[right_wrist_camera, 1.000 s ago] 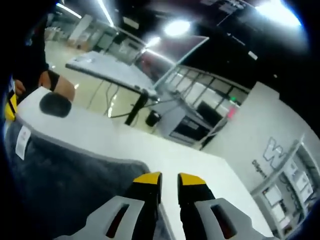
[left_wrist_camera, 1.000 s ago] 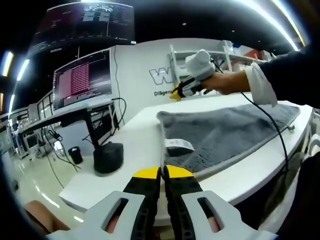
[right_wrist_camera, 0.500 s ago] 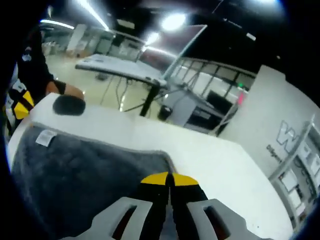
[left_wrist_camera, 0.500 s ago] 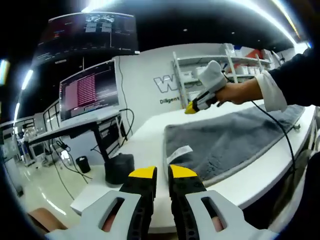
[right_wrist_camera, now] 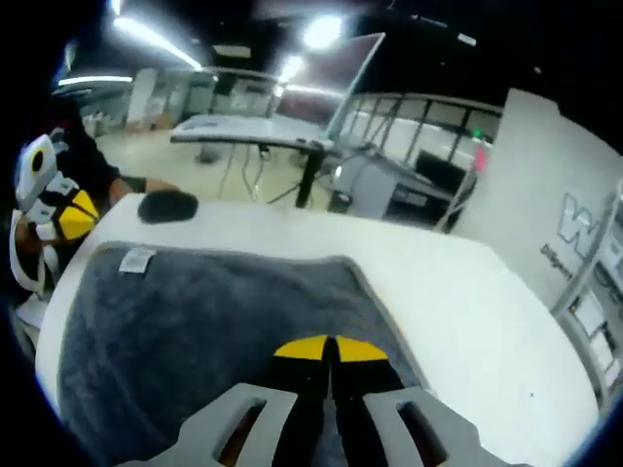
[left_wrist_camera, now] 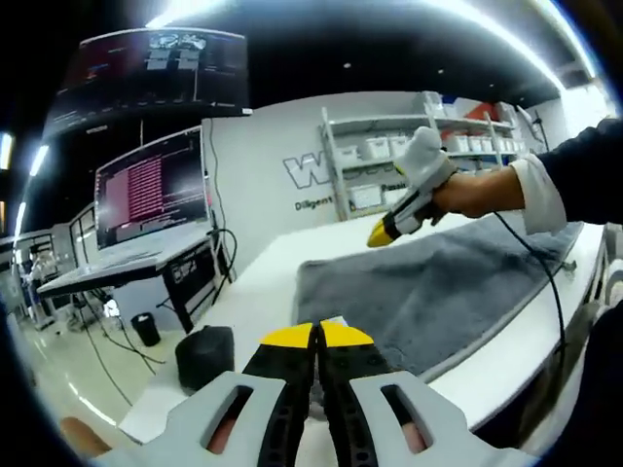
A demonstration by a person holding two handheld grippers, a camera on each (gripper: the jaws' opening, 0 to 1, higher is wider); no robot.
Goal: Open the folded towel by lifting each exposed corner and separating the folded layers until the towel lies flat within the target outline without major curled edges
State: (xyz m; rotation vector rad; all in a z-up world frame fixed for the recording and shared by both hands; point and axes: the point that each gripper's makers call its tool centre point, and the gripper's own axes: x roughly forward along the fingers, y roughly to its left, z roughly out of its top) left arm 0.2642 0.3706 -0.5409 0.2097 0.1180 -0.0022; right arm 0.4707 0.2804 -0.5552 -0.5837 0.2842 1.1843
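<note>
The grey towel (left_wrist_camera: 438,292) lies spread out on the white table (left_wrist_camera: 263,282), with a white label (left_wrist_camera: 333,319) at its near corner. My left gripper (left_wrist_camera: 316,337) is shut, its yellow tips just short of that corner. I see no cloth between them. In the right gripper view the towel (right_wrist_camera: 214,321) spreads below my right gripper (right_wrist_camera: 331,347), which is shut over it near its right edge. The label (right_wrist_camera: 136,260) sits at the far left corner there, and the left gripper (right_wrist_camera: 78,209) hangs beside that corner, off the table's edge. The right gripper (left_wrist_camera: 382,234) hovers at the towel's far edge.
A black object (left_wrist_camera: 204,352) sits on the table left of the towel's label corner. The hand and sleeve (left_wrist_camera: 487,190) holding the right gripper reach in from the right, and a cable (left_wrist_camera: 545,282) trails across the towel. A monitor (left_wrist_camera: 151,190) and shelves (left_wrist_camera: 389,156) stand behind.
The right jaws, open a second ago, have shut and drawn back over the towel. The left jaws closed their small gap and now sit at the label corner.
</note>
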